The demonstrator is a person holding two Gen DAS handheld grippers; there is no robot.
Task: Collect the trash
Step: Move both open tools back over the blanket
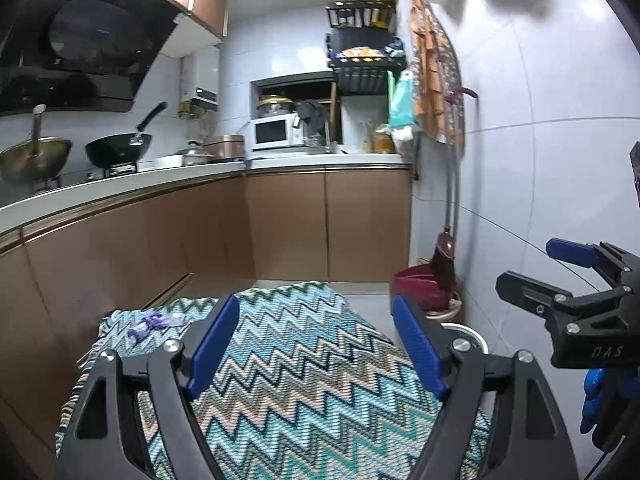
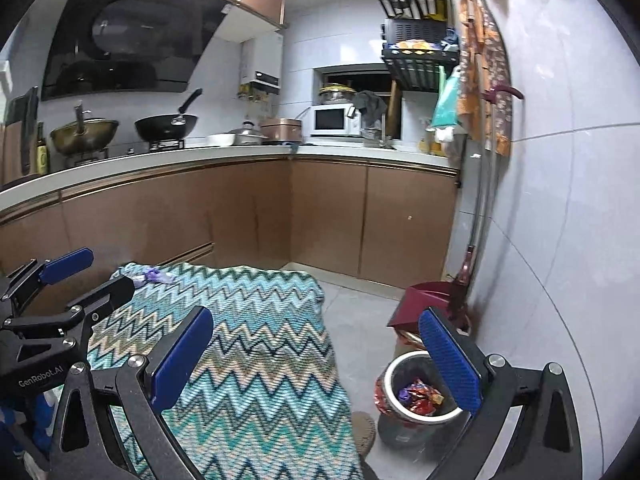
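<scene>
Purple wrappers (image 1: 152,322) (image 2: 158,276) lie at the far left corner of a table draped in a zigzag cloth (image 1: 304,344) (image 2: 256,340). My left gripper (image 1: 316,344) (image 2: 86,280) hovers over the cloth, open and empty, well short of the wrappers. My right gripper (image 2: 316,360) (image 1: 548,270) is open too, with nothing between its blue pads, straddling the cloth's right edge. On the floor to the right of the table stands a silver bin (image 2: 400,372) (image 1: 468,334) holding red and purple wrappers (image 2: 420,396); in the left wrist view my finger hides most of it.
A red dustpan (image 2: 424,300) (image 1: 416,284) and broom (image 2: 464,276) lean at the tiled right wall behind the bin. Brown cabinets (image 2: 328,216) under a white counter with a wok (image 2: 166,126) and microwave (image 2: 334,120) close off the back and left. A blue-gloved hand (image 1: 600,400) holds the right gripper.
</scene>
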